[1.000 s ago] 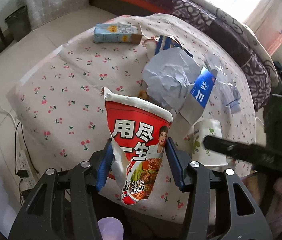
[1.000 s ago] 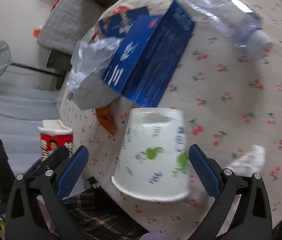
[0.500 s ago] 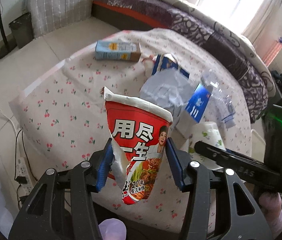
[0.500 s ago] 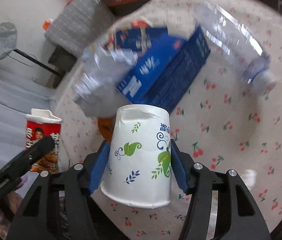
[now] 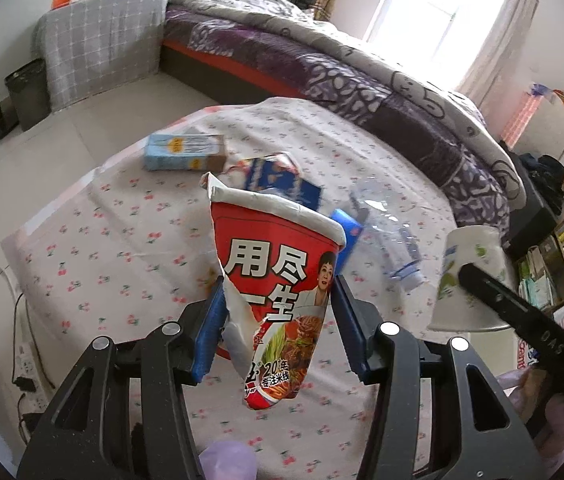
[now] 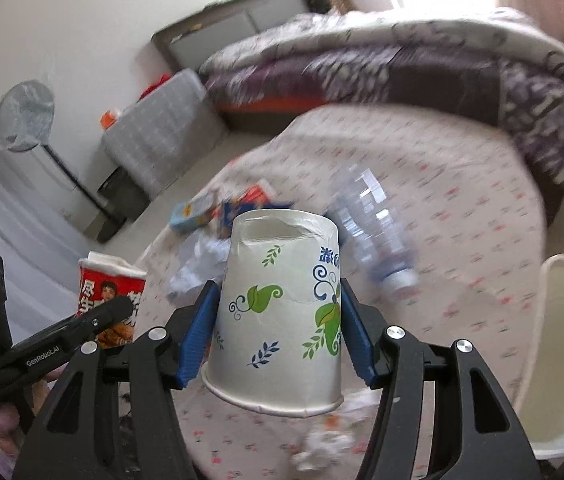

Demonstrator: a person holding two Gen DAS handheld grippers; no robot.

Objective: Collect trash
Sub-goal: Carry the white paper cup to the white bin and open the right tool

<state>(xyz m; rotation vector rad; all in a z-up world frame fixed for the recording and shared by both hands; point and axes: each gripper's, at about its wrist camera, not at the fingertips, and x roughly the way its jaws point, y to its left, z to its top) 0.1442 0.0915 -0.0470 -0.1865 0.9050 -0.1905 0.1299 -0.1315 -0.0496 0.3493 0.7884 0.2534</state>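
My left gripper point(image 5: 277, 326) is shut on a torn red noodle cup point(image 5: 277, 280) and holds it above the cherry-print table point(image 5: 121, 240). My right gripper point(image 6: 275, 330) is shut on an upside-down white paper cup point(image 6: 282, 312) with green leaves, lifted above the table. That cup also shows at the right of the left wrist view point(image 5: 470, 276). The noodle cup shows at the left of the right wrist view point(image 6: 109, 292). A clear plastic bottle point(image 5: 394, 236), blue cartons point(image 5: 282, 180), a light blue box point(image 5: 183, 152) and crumpled paper point(image 6: 197, 264) lie on the table.
A bed with a purple quilt point(image 5: 362, 76) stands behind the table. A black bin point(image 5: 27, 94) and a grey checked seat point(image 5: 101, 44) are at the far left. A cream container rim point(image 6: 562, 344) is at the right. A small paper scrap point(image 6: 322, 444) lies near the table's front.
My right gripper closed on the paper cup and lifted it off the table. Both grippers have risen and tilted up, so more of the room shows. The left still holds the noodle cup.
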